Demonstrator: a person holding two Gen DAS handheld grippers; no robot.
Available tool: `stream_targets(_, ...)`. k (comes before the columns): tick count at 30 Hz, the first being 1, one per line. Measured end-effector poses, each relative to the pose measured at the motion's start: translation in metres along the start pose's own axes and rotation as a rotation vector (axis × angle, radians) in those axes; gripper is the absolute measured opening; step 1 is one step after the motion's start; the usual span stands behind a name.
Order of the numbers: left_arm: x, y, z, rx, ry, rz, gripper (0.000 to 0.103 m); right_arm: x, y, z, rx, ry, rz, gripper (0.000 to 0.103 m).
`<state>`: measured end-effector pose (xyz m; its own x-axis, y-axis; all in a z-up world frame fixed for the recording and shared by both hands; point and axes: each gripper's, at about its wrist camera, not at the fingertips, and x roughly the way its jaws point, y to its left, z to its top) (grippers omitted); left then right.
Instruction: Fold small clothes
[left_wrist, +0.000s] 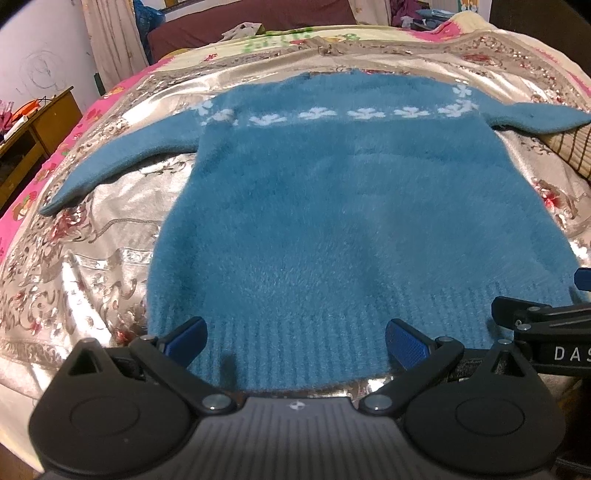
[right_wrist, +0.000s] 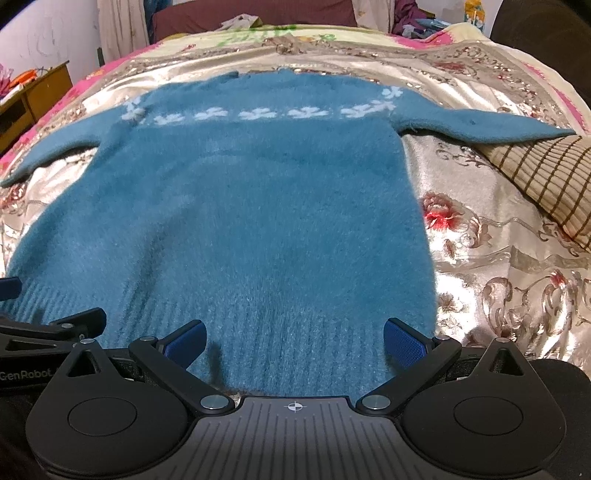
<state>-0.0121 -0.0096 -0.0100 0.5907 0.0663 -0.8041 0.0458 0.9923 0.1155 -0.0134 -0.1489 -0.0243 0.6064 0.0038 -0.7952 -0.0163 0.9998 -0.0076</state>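
Blue sweater (left_wrist: 332, 221) flat on bed (left_wrist: 92, 277), sleeves spread; left gripper (left_wrist: 295, 343) and right gripper (right_wrist: 293, 341) at its hem, jaws apart.

1. The blue sweater (left_wrist: 332, 206) is showing a fuzzy, matt knit with a ribbed hem.
2. The bedspread (right_wrist: 498, 236) is gleaming like glossy satin.
3. The left gripper (left_wrist: 295, 343) is looking matt black plastic, with textured blue pads (left_wrist: 406, 341).

Black tongs (left_wrist: 295, 341) with blue ribbed pads (left_wrist: 406, 341), silver screws, grey grooved bodies.
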Motion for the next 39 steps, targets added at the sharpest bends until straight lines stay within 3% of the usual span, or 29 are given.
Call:
stream_targets(16,-0.013,-0.012,0.009,0.047,-0.016,-0.011,0.103,-0.014,-0.010,0.002,0.019,-0.051,-0.002,0.102)
stream_targets(26,0.004,-0.021,0.049,0.081,-0.020,-0.050,0.103,-0.003,-0.037,0.033,0.086,-0.080,-0.023,0.102)
stream_targets(32,0.011,-0.038,0.097,0.080,-0.079,-0.090,0.103,0.008,-0.089,0.074,0.201,-0.116,-0.035,0.101)
stream_targets(39,0.027,-0.088,0.154,0.112,-0.148,-0.182,0.103,0.017,-0.197,0.126,0.373,-0.199,-0.138,0.092)
